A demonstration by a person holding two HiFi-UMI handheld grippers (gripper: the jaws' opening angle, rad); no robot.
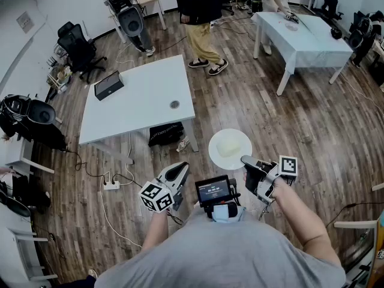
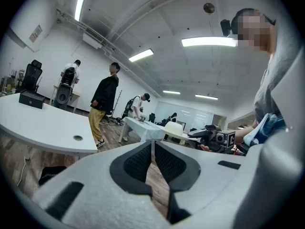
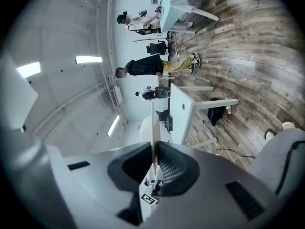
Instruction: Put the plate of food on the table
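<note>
A round white plate (image 1: pixel 230 149) with a pale mound of food (image 1: pixel 228 146) hangs level over the wooden floor. My right gripper (image 1: pixel 245 159) is shut on its near rim. In the right gripper view the plate (image 3: pixel 153 123) shows edge-on, pinched between the jaws of the right gripper (image 3: pixel 154 159). My left gripper (image 1: pixel 180 168) is held lower left of the plate, apart from it. In its own view the left gripper (image 2: pixel 152 151) is shut with nothing in it, and the plate (image 2: pixel 174 130) shows beyond. The white table (image 1: pixel 141 110) stands ahead to the left.
On the table are a black box (image 1: pixel 108 84) and a round cable hole (image 1: pixel 174 104). A black bag (image 1: pixel 165 133) lies under its near edge, and a power strip (image 1: pixel 111 185) with cables lies on the floor. A person (image 1: pixel 201 17) stands behind it. A second white table (image 1: pixel 312 50) is far right.
</note>
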